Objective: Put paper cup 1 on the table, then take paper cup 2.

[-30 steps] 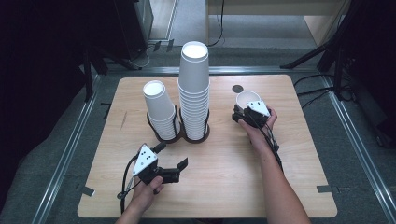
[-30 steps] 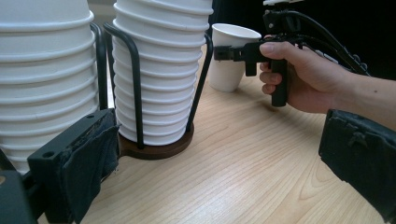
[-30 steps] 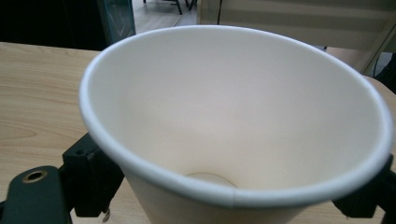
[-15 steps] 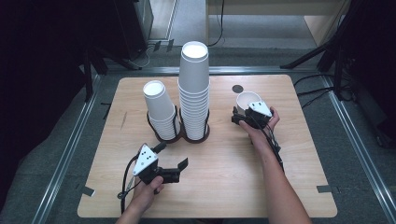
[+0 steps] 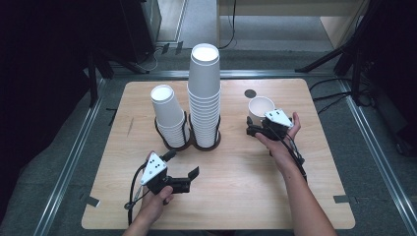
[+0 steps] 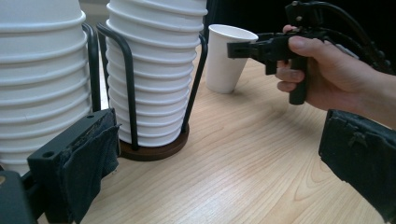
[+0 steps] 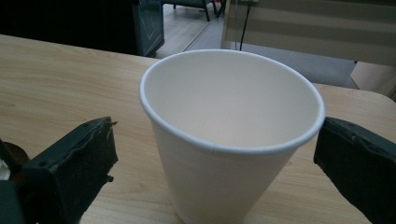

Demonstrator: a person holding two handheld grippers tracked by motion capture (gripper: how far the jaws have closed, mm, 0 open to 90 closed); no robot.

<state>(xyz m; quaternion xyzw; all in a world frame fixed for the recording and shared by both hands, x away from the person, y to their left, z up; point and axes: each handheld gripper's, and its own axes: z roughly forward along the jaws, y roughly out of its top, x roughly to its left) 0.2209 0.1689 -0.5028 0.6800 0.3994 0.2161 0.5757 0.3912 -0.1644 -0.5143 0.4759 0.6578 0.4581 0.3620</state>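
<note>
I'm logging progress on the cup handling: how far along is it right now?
Done: a single paper cup stands upright on the table, apart from the two cup stacks in their holders. In hand: the right tongs have just opened; their jaws flank the cup without pressing it. Left: backing away. The left tongs are open, idle.

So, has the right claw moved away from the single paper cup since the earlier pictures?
Yes. The right claw has drawn back slightly toward the person; the cup stands free between its just-opened jaws, beside the fixed dark spot.
</note>
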